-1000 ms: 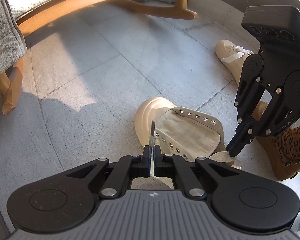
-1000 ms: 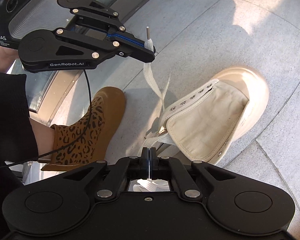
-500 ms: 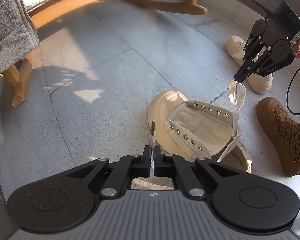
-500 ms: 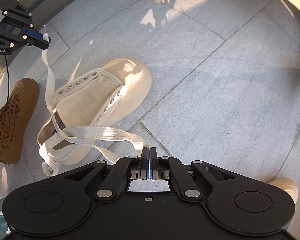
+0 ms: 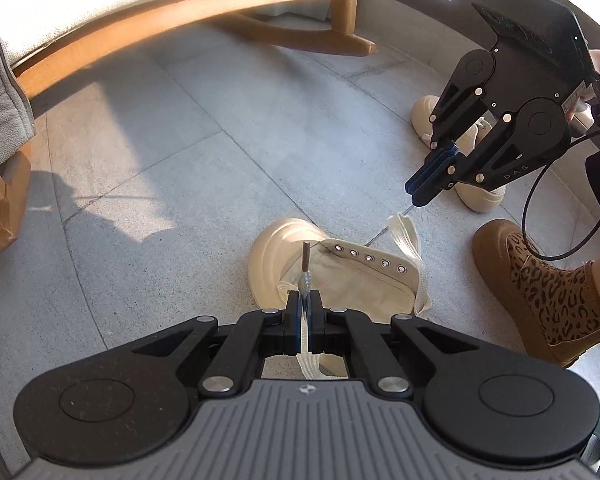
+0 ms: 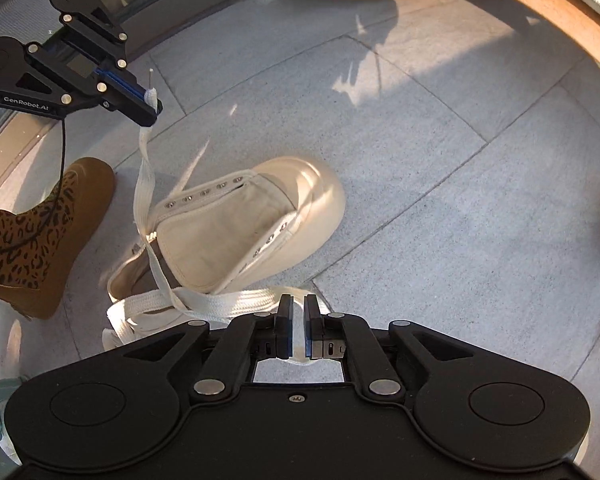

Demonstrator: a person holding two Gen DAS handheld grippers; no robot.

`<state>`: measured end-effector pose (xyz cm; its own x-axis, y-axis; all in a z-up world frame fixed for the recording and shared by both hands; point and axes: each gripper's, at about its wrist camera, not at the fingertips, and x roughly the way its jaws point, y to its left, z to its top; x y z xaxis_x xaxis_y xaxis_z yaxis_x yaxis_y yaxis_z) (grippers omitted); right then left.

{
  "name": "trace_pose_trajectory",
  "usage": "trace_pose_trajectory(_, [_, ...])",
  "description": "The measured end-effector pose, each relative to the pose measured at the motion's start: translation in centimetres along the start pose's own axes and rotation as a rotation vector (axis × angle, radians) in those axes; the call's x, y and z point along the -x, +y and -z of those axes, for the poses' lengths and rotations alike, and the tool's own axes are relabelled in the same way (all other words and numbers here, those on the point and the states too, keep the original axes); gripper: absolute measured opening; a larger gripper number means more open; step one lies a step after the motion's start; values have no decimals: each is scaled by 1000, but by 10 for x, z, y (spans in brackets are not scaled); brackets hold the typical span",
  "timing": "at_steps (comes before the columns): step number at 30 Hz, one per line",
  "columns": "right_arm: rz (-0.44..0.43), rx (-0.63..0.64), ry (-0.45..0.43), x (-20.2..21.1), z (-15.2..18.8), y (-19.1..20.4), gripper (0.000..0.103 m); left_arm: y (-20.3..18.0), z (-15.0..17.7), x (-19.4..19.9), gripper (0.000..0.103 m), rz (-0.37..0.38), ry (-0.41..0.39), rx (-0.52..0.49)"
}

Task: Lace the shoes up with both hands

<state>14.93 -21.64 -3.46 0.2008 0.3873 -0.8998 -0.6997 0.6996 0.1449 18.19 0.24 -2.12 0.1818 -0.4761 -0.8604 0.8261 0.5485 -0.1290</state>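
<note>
Left gripper (image 5: 304, 300) clamps one lace (image 6: 146, 176) end; right gripper (image 6: 296, 312) jaws are opening, nothing pinched between them. Most eyelets on the cream shoe (image 6: 256, 216) sit empty on the floor tiles (image 6: 440, 168) — lacing has barely begun, nearly all remains.

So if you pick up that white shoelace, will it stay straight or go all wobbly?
Probably wobbly. The flat white woven shoelace sags and twists below the left claw pinching its end, so it looks floppy. Its loops lie limp by the cream canvas shoe, suggesting it is light. Only the short hard tip seems stiff.
</note>
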Motion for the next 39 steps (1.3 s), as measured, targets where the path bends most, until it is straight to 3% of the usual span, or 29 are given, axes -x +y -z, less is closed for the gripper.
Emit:
trace_pose_trajectory(2, [-23,36,-68,7,-9,7,24,-3,-4,1,1,17,-12,-6])
trace_pose_trajectory(3, [-42,47,-99,9,-13,10,26,-5,-8,3,1,41,-26,-2])
trace_pose_trajectory(6, [-109,85,-175,12,-24,20,26,-6,-16,8,1,79,-63,13])
trace_pose_trajectory(11, [-179,173,-217,12,-34,38,26,-6,-26,13,1,106,-94,29])
trace_pose_trajectory(17, [-225,120,-256,5,-37,41,26,-7,-34,13,1,138,-108,51])
trace_pose_trajectory(19, [-205,97,-277,4,-38,42,26,-6,-34,13,1,148,-108,65])
trace_pose_trajectory(22, [-168,60,-259,2,-37,37,0,-6,-32,12,1,152,-103,74])
trace_pose_trajectory(34, [-67,93,-208,-5,-28,34,0,5,-19,-5,2,108,-44,115])
trace_pose_trajectory(36, [-49,103,-198,-6,-28,33,0,6,-18,-6,2,83,-35,104])
trace_pose_trajectory(39, [-5,143,-174,-9,-28,36,0,-1,-18,-3,8,13,-28,5])
